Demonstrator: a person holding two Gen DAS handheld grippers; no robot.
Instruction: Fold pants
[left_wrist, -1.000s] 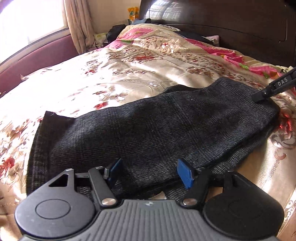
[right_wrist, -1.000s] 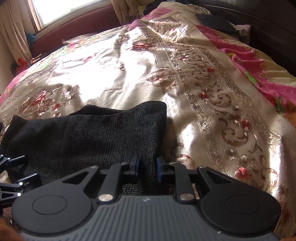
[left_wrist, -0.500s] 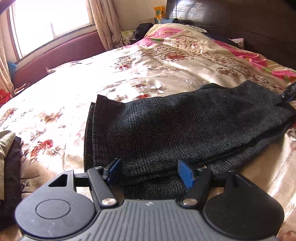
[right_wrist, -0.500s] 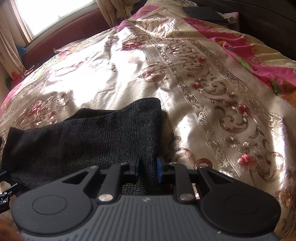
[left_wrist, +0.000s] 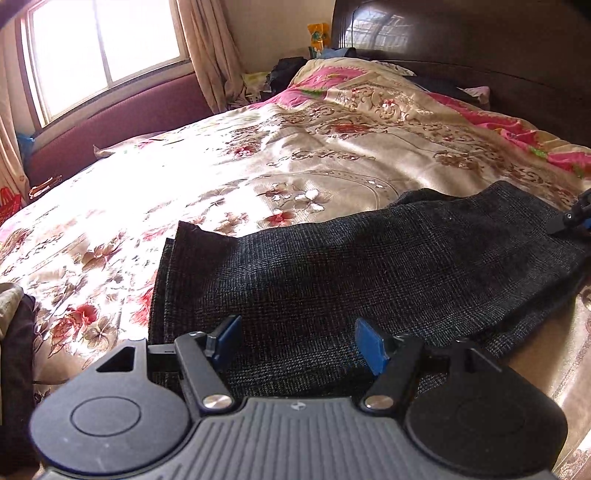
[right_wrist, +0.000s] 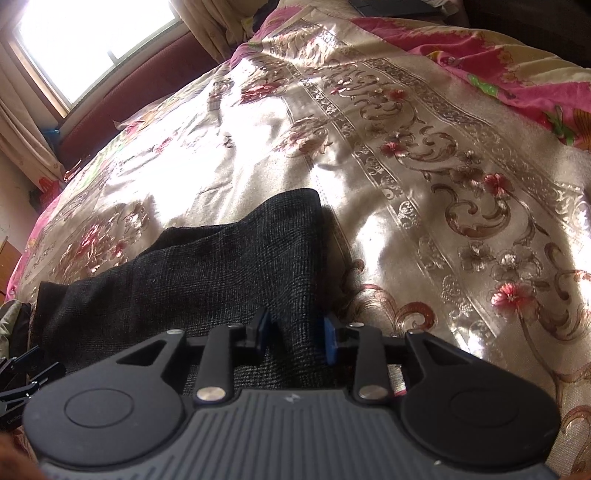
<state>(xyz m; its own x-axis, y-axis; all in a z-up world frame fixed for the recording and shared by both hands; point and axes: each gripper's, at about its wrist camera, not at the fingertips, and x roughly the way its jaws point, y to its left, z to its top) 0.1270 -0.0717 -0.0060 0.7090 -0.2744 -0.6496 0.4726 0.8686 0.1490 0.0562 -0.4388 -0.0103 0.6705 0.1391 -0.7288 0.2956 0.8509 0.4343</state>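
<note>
Charcoal pants (left_wrist: 369, 273) lie folded on the bed (left_wrist: 258, 177), and your right hand-held gripper (right_wrist: 295, 338) at three o'clock has just released them, your left hand-held gripper (left_wrist: 295, 341) already spread: fold set.

Floral bedspread (left_wrist: 332, 155), dark headboard (left_wrist: 480, 55), window (left_wrist: 103, 55), curtain (left_wrist: 207, 55)

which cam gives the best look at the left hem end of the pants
The left wrist view: the hem end of the pants shows as a stacked, layered edge on the bedspread. The right wrist view catches it only small, dark and distorted at its left margin.
</note>
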